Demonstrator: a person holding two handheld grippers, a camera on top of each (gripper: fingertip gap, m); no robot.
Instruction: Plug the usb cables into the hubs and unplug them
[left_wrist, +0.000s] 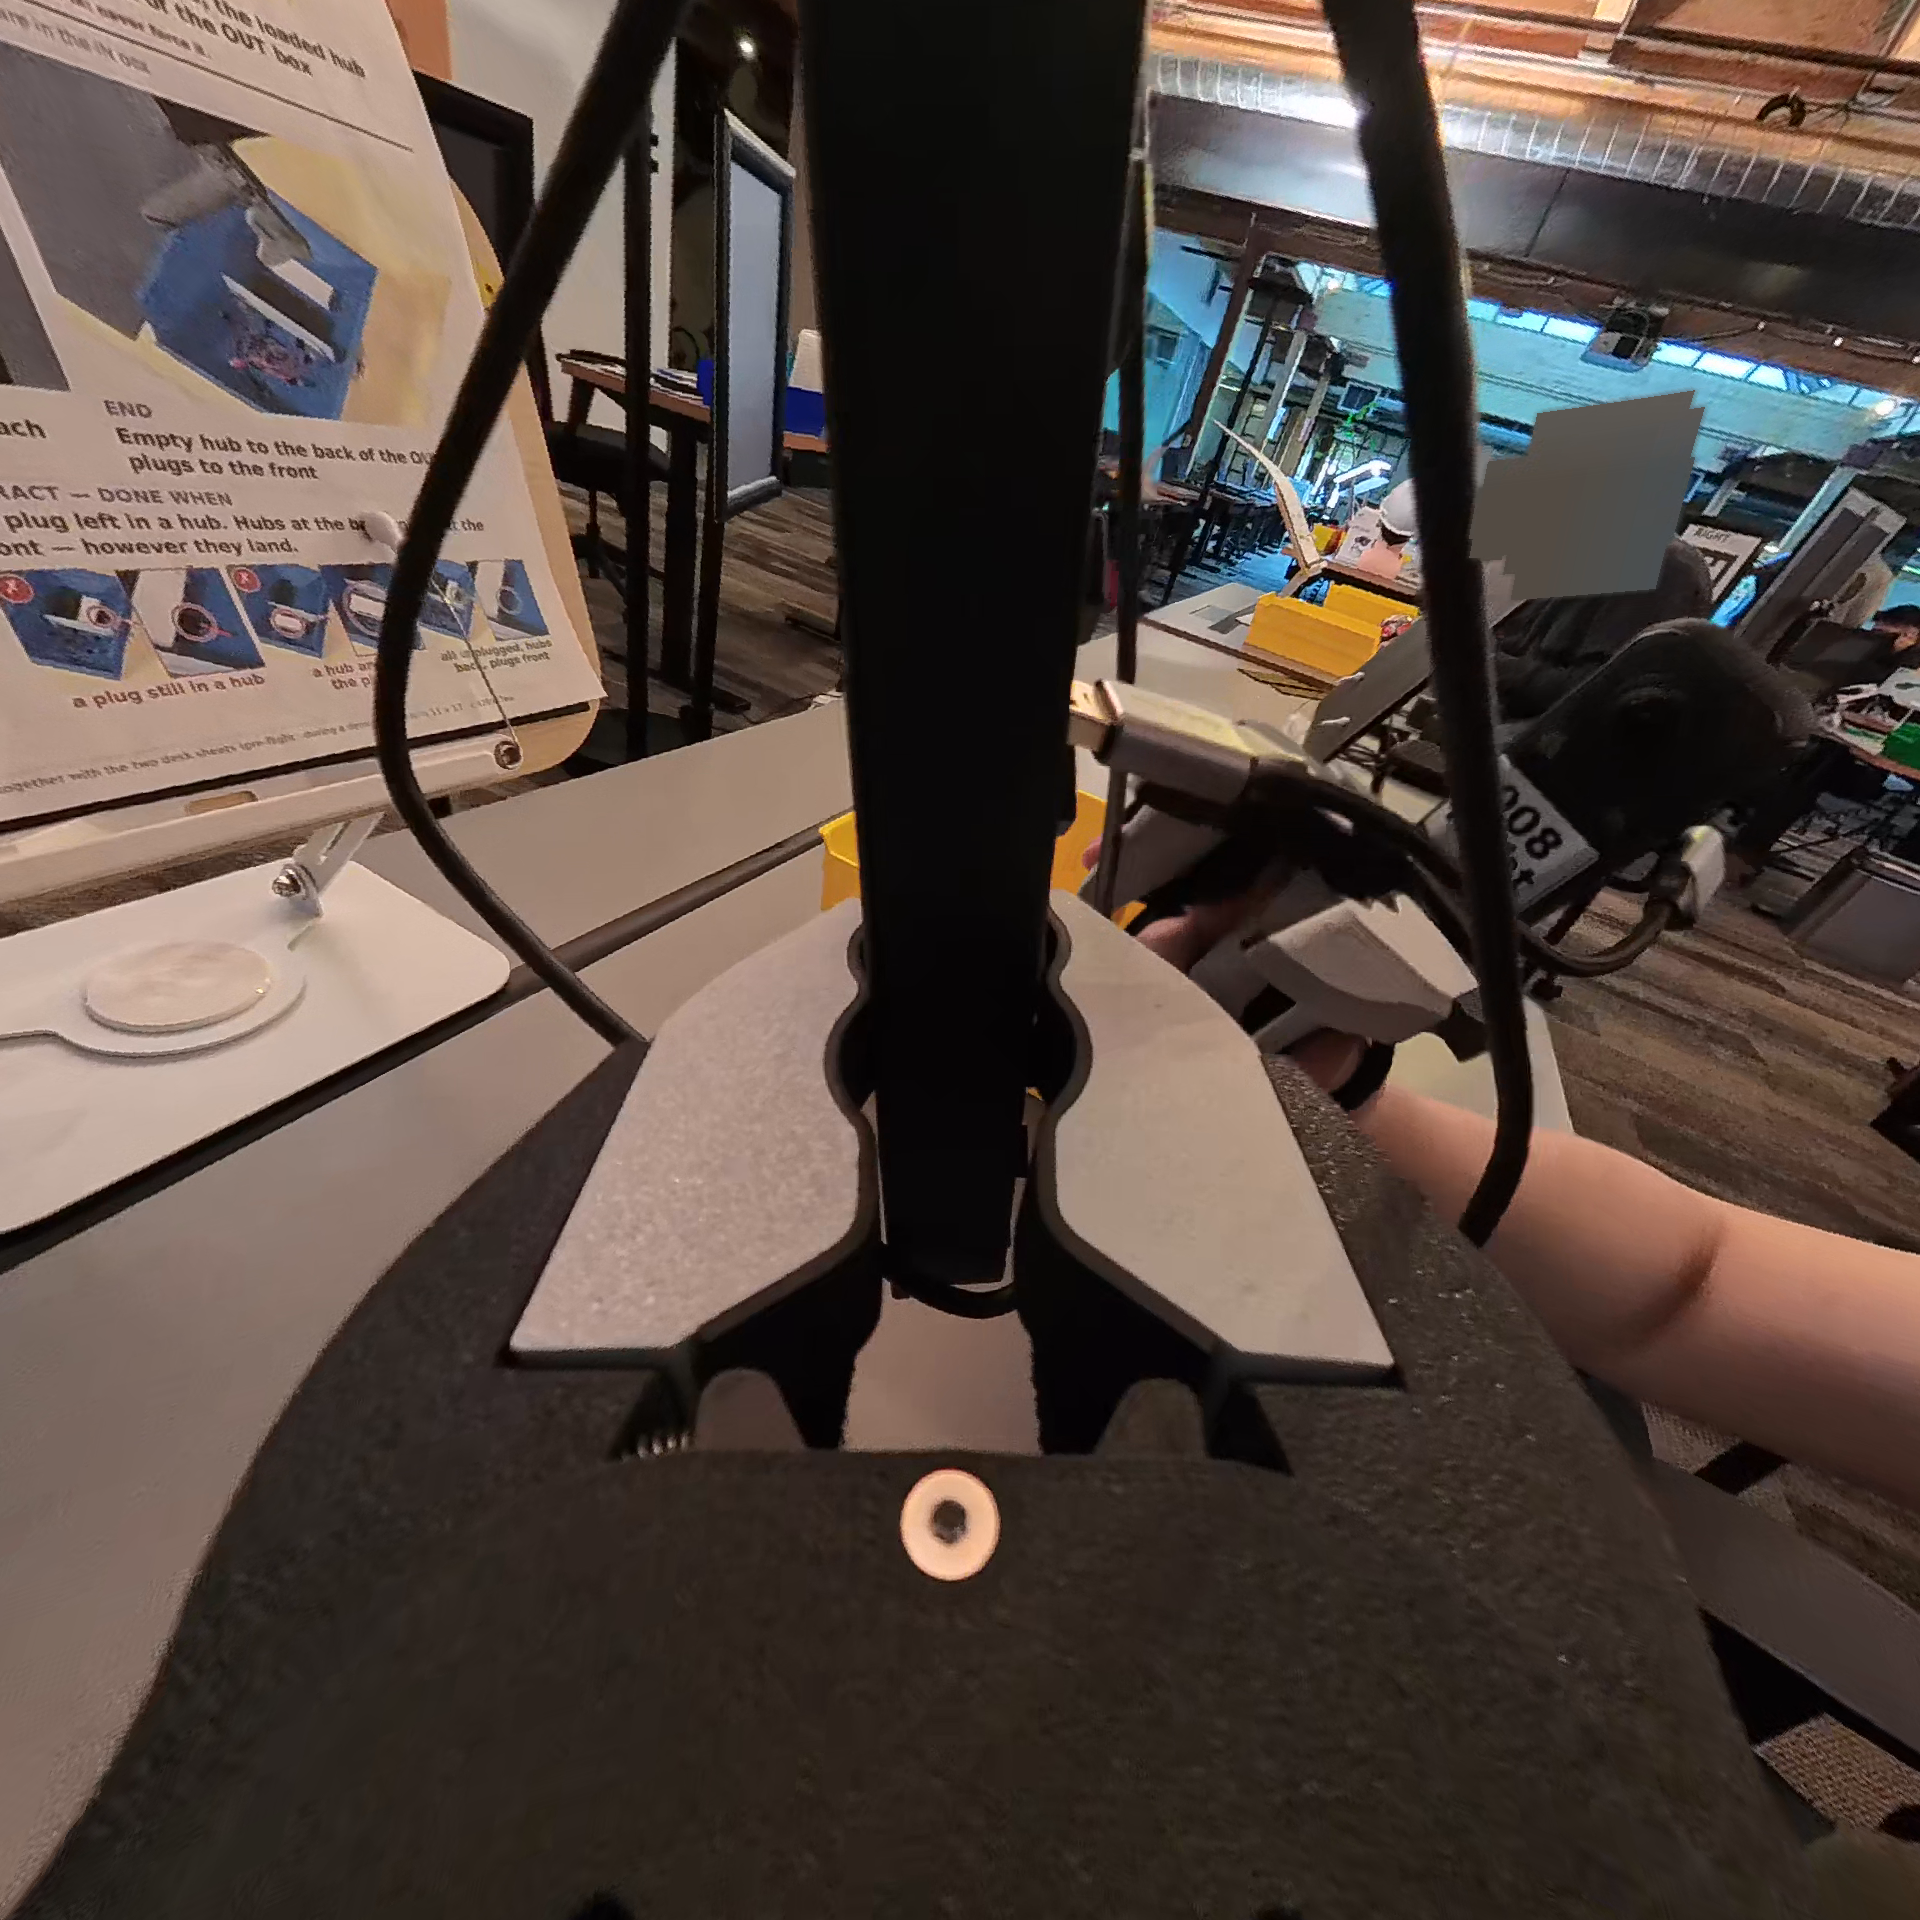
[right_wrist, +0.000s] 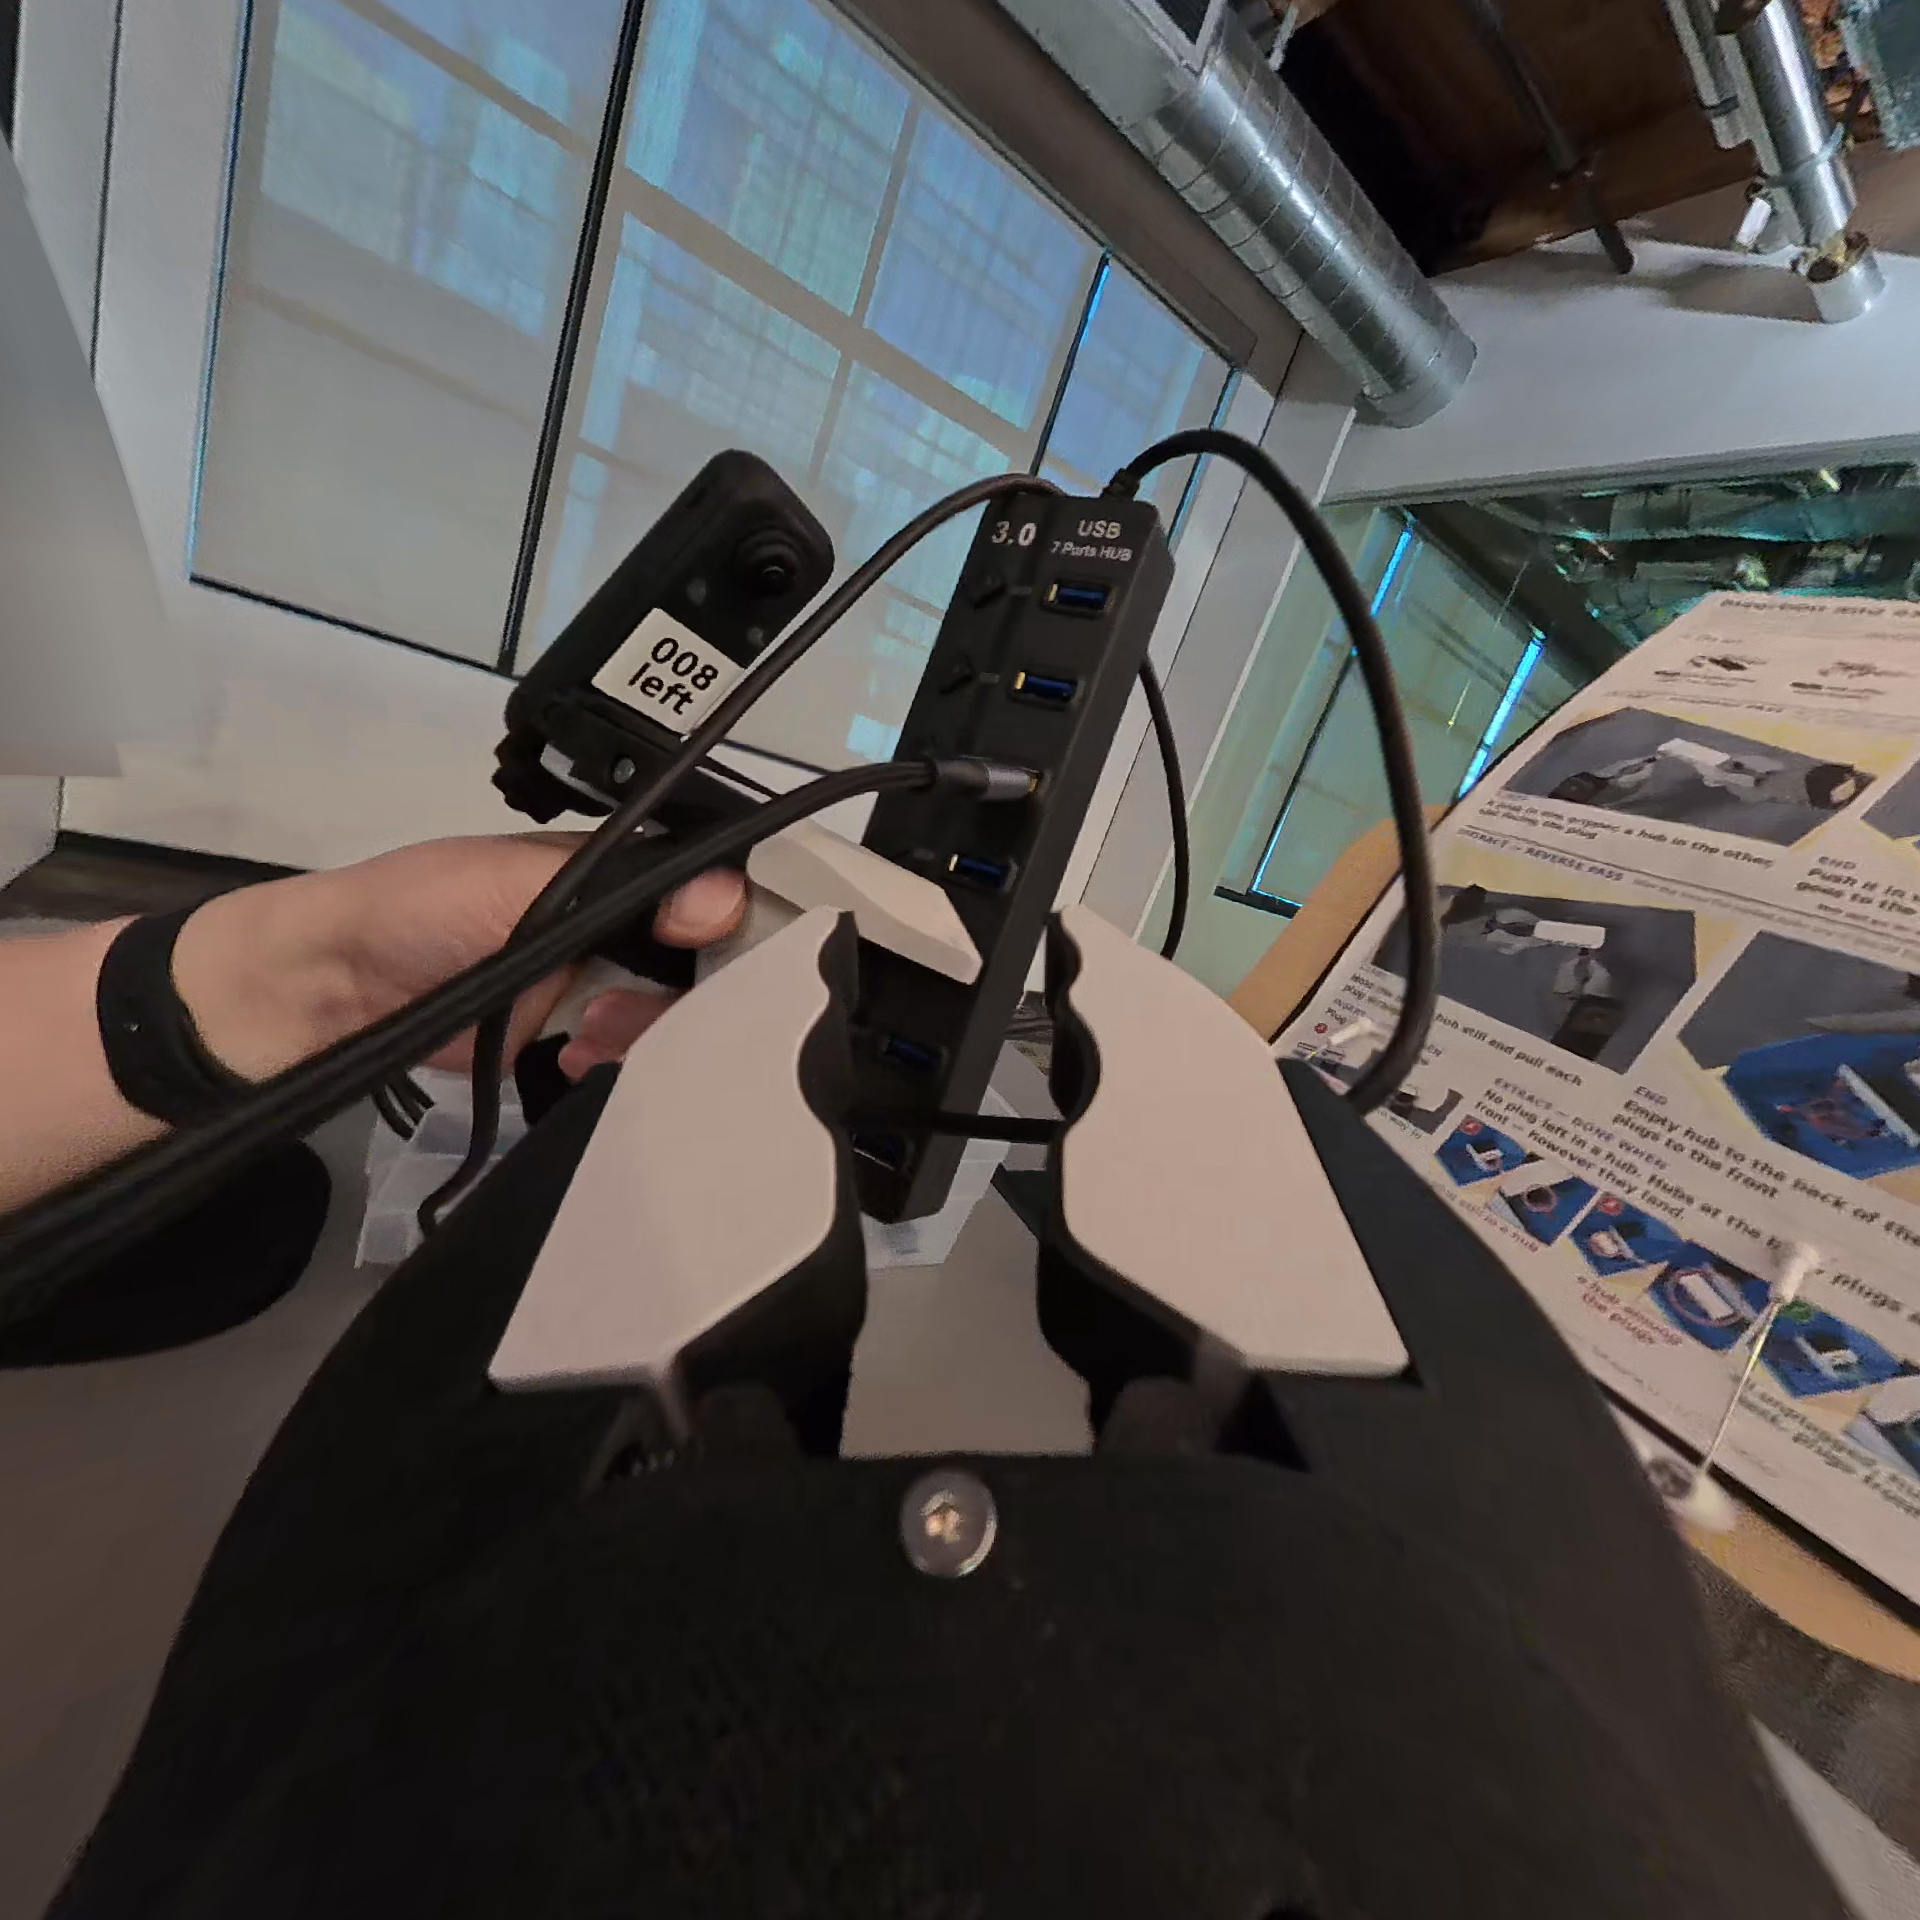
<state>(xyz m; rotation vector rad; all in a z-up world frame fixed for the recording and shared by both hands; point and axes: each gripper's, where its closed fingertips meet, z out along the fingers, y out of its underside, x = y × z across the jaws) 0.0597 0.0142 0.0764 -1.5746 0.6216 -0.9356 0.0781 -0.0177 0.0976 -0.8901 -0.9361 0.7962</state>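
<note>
My left claw (left_wrist: 956, 940) clamped the USB hub (right_wrist: 1081, 644); my right claw (right_wrist: 951, 935) gaped empty. One plug (right_wrist: 977, 779) sat at a port, and the other ports looked empty.

Each gripper (left_wrist: 951, 997) has a black textured body, two pale grey scalloped fingers (right_wrist: 717, 1132) and one central screw (right_wrist: 948, 1527). A black camera (right_wrist: 675, 634) bears a white label. The hand (right_wrist: 416, 945) wears a black wristband (right_wrist: 156, 1013).

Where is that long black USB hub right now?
In the right wrist view the USB hub stands upright mid-frame, held up off the table by the left gripper, with one cable plug at a middle port.
</note>
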